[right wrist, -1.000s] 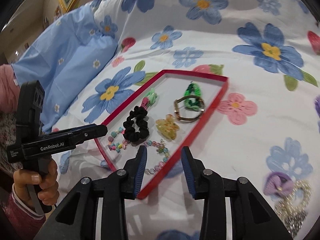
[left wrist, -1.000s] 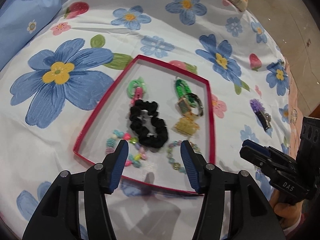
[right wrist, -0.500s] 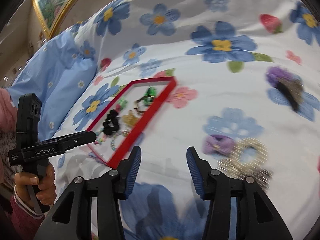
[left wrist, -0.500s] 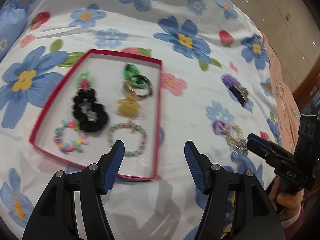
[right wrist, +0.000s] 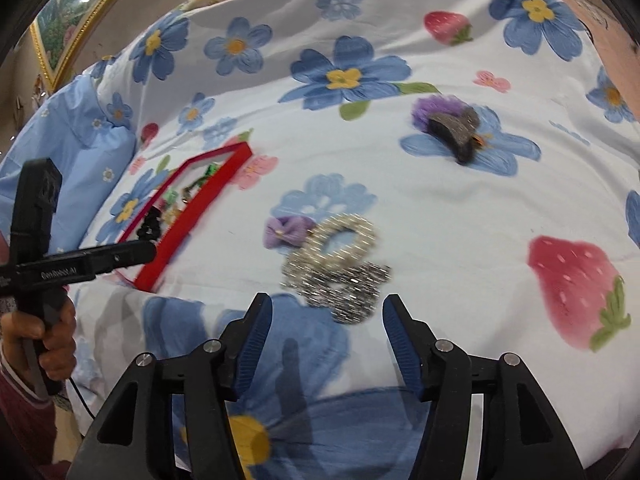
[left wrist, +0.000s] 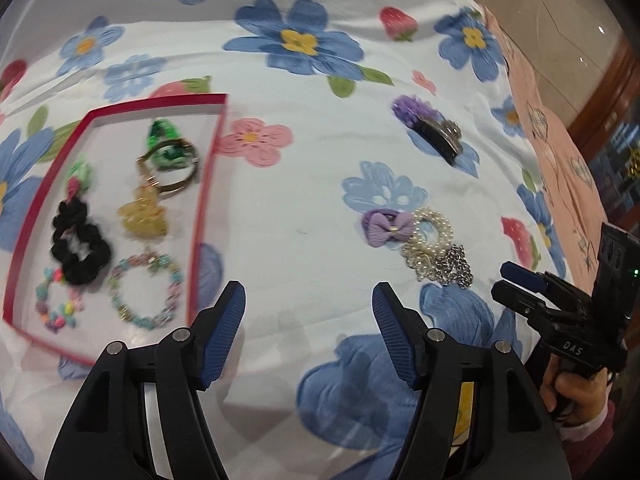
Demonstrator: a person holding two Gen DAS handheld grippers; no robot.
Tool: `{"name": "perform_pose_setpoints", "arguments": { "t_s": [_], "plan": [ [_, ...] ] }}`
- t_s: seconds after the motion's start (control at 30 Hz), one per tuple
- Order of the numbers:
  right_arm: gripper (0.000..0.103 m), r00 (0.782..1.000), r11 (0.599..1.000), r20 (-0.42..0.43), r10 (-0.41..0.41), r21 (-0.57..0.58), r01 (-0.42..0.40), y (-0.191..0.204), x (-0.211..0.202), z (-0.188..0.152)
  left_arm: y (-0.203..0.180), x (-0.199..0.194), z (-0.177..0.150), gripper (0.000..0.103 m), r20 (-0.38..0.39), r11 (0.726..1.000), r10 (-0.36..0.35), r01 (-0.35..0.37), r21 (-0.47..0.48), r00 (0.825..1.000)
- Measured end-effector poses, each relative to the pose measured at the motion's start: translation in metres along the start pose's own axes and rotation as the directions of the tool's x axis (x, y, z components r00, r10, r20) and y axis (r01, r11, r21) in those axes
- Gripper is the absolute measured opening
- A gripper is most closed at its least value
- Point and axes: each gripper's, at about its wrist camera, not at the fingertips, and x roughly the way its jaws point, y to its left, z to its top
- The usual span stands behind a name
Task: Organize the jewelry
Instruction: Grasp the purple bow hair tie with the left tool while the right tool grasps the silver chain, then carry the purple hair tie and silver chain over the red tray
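Note:
A red-rimmed tray [left wrist: 206,184] lies on the floral sheet at the left and holds a black scrunchie [left wrist: 80,248], bead bracelets, a gold clip and green pieces. Loose on the sheet lie a purple bow [left wrist: 386,227], a pearl ring [left wrist: 434,230] joined to a rhinestone piece [left wrist: 448,268], and a purple-and-black hair clip [left wrist: 434,130]. My left gripper [left wrist: 310,334] is open and empty, above bare sheet right of the tray. My right gripper [right wrist: 326,346] is open and empty, just short of the rhinestone piece [right wrist: 344,280]; the bow [right wrist: 286,232] and hair clip [right wrist: 456,124] lie beyond.
A light blue pillow [right wrist: 76,140] lies left of the tray [right wrist: 192,208]. A pink patterned cloth [left wrist: 560,140] covers the right side of the bed, with floor beyond. A gold picture frame [right wrist: 68,32] stands at the far left.
Both grippers swung right, away from the tray toward the loose pieces. The right gripper's jaws have opened wider and now sit close to the rhinestone piece. The tray's contents have not moved.

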Motion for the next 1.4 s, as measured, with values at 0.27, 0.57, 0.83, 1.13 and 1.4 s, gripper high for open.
{"name": "perform_pose_setpoints", "arguments": {
  "t_s": [0.27, 0.57, 0.83, 1.13, 1.4],
  "plan": [
    [0.072, 1.000, 0.995, -0.026, 0.004, -0.103, -0.007, -0.001, 0.012, 0.005, -0.026, 0.032, 0.022, 0.071, -0.052, 0.996, -0.002, 0.007, 0.093, 0.999],
    [0.072, 0.996, 0.976, -0.090, -0.014, -0.216, -0.006, 0.005, 0.039, 0.007, -0.045, 0.074, 0.041, 0.071, -0.109, 0.984, -0.009, 0.028, 0.177, 0.994],
    [0.072, 0.995, 0.982, -0.104, 0.004, -0.190, -0.024, -0.002, 0.053, 0.006, -0.059, 0.106, 0.051, 0.070, -0.133, 0.974, -0.023, 0.052, 0.222, 0.991],
    [0.038, 0.997, 0.982, -0.069, -0.044, -0.186, 0.030, -0.004, 0.055, 0.007, -0.056, 0.109, 0.052, 0.011, -0.136, 0.970, -0.083, 0.111, 0.217, 0.987],
    [0.014, 0.997, 0.991, -0.066, -0.036, -0.133, 0.027, -0.009, 0.050, 0.007, -0.043, 0.090, 0.037, 0.011, -0.123, 0.976, -0.122, 0.141, 0.164, 0.985]
  ]
}}
